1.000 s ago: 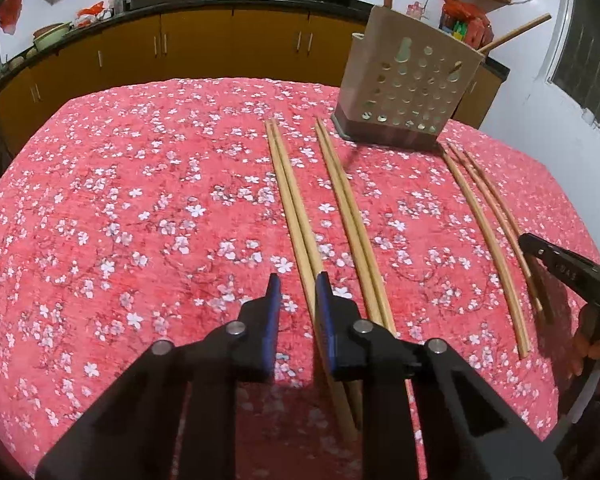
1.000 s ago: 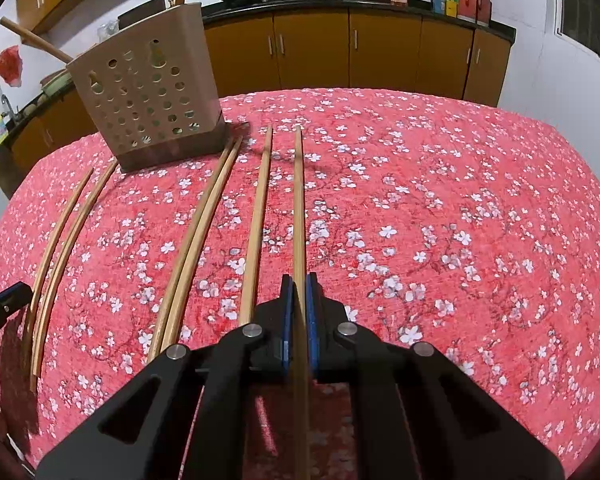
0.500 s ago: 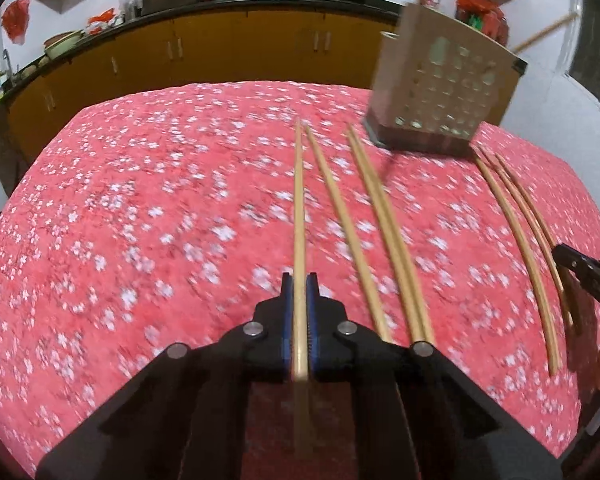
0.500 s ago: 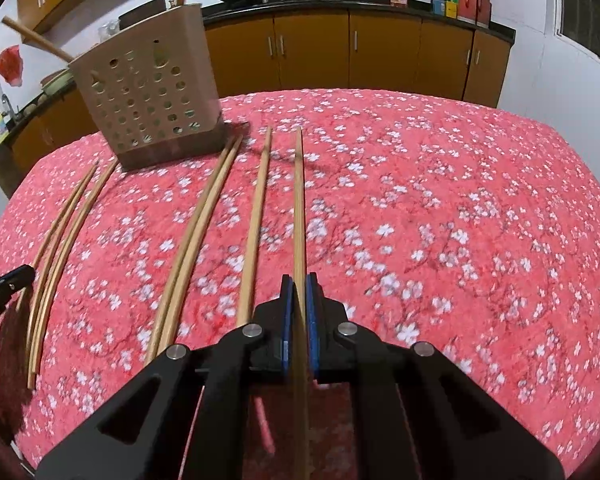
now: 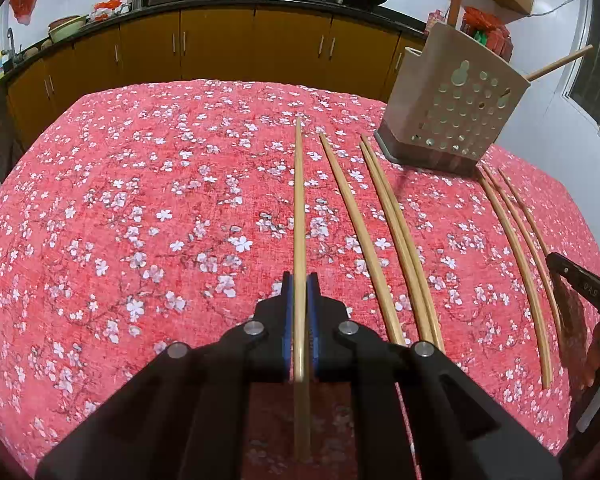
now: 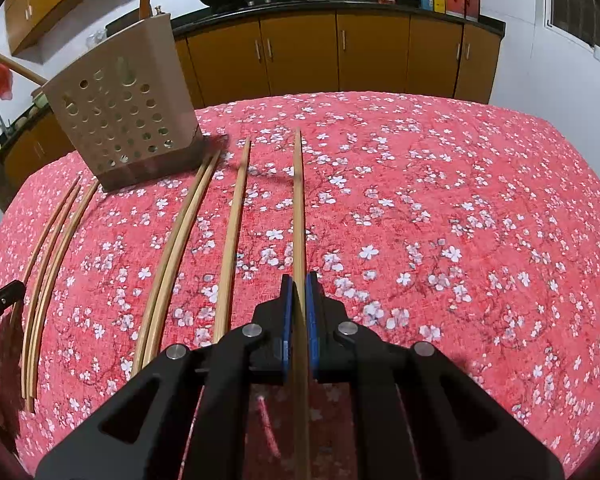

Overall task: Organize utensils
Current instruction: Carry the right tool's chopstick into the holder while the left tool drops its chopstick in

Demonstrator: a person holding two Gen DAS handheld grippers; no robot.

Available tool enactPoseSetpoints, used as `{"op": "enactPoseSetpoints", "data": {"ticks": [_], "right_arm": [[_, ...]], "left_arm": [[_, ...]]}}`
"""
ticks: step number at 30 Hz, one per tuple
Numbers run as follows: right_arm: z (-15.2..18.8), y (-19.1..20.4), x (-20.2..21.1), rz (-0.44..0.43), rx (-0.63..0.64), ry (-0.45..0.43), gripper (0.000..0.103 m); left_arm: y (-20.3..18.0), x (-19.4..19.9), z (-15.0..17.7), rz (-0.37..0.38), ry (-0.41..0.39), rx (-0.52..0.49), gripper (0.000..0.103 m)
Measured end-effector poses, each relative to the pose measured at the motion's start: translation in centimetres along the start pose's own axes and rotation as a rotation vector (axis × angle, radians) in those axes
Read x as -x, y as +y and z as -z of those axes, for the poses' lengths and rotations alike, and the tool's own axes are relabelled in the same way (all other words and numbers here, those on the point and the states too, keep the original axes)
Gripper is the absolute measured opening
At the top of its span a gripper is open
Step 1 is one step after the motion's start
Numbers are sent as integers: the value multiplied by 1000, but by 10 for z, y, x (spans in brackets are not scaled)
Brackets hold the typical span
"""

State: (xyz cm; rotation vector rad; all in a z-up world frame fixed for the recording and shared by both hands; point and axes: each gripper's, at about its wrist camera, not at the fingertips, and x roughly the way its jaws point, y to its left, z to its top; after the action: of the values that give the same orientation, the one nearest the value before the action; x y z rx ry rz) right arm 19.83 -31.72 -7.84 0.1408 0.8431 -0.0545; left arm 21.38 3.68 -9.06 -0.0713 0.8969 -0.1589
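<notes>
My left gripper [image 5: 299, 280] clamps one long pale wooden chopstick [image 5: 299, 200]; my right gripper [image 6: 299, 280] clamps another long wooden stick [image 6: 299, 208], both sticks running straight ahead of the fingers.

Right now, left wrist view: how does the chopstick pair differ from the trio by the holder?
The pair is two thicker sticks, touching; the trio is three thinner ones, fanned apart. The pair ends left of the holder, the trio right. Both lie loose, pale wood.
</notes>
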Motion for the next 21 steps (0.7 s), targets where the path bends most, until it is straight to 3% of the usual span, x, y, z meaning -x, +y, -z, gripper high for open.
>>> {"op": "enactPoseSetpoints", "data": {"ticks": [21], "right_arm": [[1,2,0,13,14,-3,8]], "left_arm": [[4,5,1,30,-1,36,9]]}}
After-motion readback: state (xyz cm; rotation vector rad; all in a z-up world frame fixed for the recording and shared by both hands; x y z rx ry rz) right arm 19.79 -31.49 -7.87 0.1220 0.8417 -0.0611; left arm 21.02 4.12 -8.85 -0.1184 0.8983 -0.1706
